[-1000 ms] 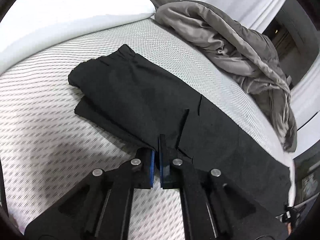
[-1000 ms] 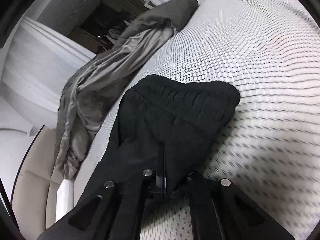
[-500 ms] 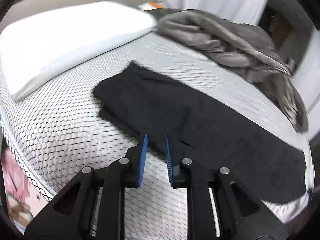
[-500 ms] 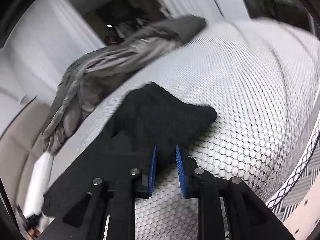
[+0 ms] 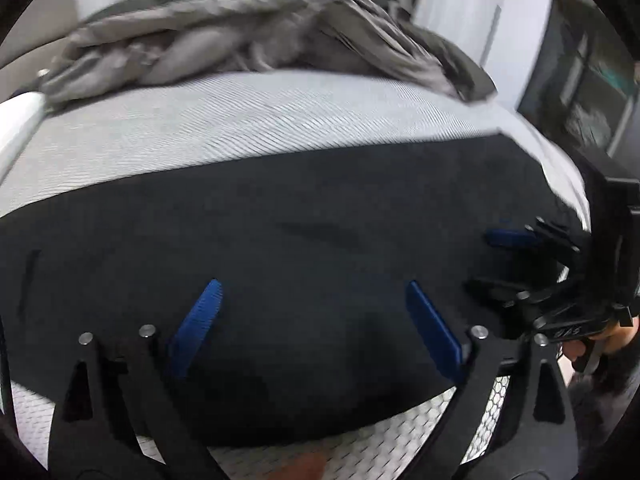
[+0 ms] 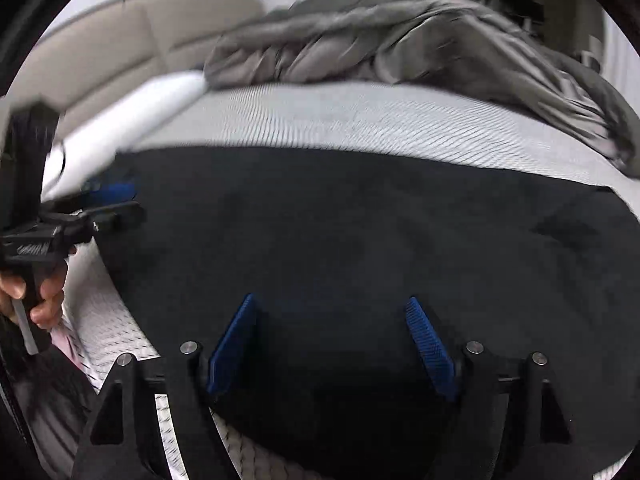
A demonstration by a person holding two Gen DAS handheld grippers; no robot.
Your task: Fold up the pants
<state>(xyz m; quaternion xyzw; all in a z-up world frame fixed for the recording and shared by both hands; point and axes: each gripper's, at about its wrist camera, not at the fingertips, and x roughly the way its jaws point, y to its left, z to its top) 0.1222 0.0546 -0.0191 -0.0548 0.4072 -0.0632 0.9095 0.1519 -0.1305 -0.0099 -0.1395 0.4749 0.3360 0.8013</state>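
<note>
Black pants (image 5: pixel 320 208) lie stretched out flat across the patterned grey-white mattress (image 5: pixel 240 120). My left gripper (image 5: pixel 312 283) hovers over their near edge, its blue-padded jaws opening wide with nothing gripped between them. The right gripper (image 5: pixel 492 260) shows at the right edge of that view, over the pants' end. In the right wrist view the pants (image 6: pixel 360 220) fill the middle. The right gripper (image 6: pixel 330 299) hangs above their near edge, its jaws also opening and pressing on nothing. The left gripper (image 6: pixel 128 202) sits at the far left, by the pants' other end.
A crumpled grey blanket (image 5: pixel 260 36) (image 6: pixel 400 32) lies along the far side of the bed. A white pillow (image 6: pixel 132 120) rests at the left by a beige headboard (image 6: pixel 140 44). A person's hand (image 6: pixel 40 296) holds the left gripper's handle. The mattress edge (image 5: pixel 492 412) runs just under my fingers.
Both grippers let go of the pants and their jaws spread wide. Both swung sideways and rolled, so the pants now lie crosswise and each gripper shows in the other's view.
</note>
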